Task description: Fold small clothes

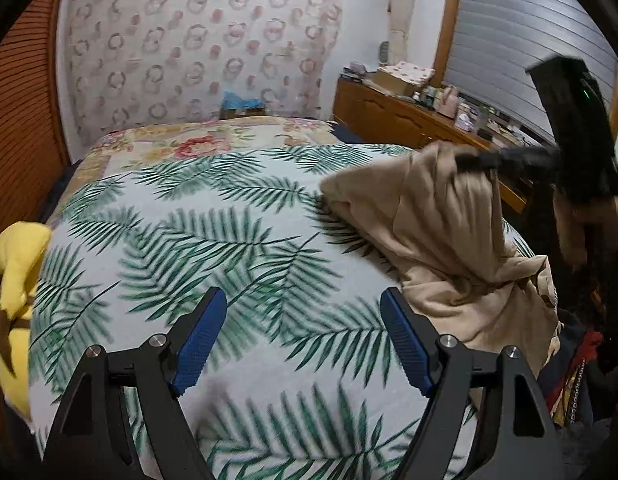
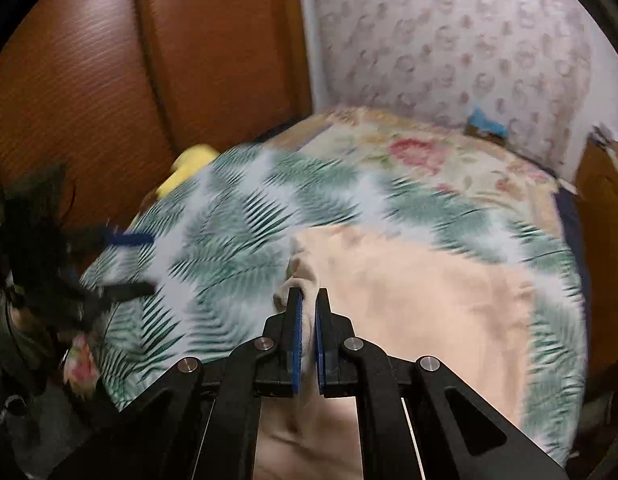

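The beige garment (image 2: 409, 292) lies crumpled on the bed's palm-leaf cover (image 1: 181, 240), toward its right side. One bunched edge of it is lifted off the cover, pinched between the clenched fingers of the right tool (image 2: 308, 300) (blurred in the left wrist view). The left tool (image 1: 303, 300) hovers above bare cover just beside the cloth, its blue pads (image 1: 201, 344) spread wide and gripping nothing. A yellow plush (image 1: 17, 264) sits at the bed's left edge.
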### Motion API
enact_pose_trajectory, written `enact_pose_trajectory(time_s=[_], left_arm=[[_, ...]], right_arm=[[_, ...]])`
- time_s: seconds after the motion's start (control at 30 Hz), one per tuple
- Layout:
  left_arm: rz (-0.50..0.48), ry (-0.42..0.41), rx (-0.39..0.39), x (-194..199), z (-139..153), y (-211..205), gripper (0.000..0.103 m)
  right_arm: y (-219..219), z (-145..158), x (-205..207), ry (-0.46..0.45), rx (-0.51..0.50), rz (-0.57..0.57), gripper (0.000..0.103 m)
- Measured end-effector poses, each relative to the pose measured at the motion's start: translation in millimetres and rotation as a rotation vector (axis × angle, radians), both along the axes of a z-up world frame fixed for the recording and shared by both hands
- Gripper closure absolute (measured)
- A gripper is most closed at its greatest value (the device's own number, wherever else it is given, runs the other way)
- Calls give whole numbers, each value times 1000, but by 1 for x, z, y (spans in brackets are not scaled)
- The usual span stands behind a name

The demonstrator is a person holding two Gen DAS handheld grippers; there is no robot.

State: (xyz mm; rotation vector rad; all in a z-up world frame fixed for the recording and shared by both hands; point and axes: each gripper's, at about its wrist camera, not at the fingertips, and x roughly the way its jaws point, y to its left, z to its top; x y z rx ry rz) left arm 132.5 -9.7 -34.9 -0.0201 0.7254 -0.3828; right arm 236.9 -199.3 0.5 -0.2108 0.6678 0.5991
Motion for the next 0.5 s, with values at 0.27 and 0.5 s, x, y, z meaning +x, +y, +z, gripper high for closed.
enact_pose_trajectory(time_s=[0.27,0.5], left_arm=[[-50,40,23,23,-12,-30,23],[-67,78,45,26,-22,-48,23]], right_arm=[[-68,2,76,5,-35,-201,98],[-100,-29,123,43,-79,-384,84]])
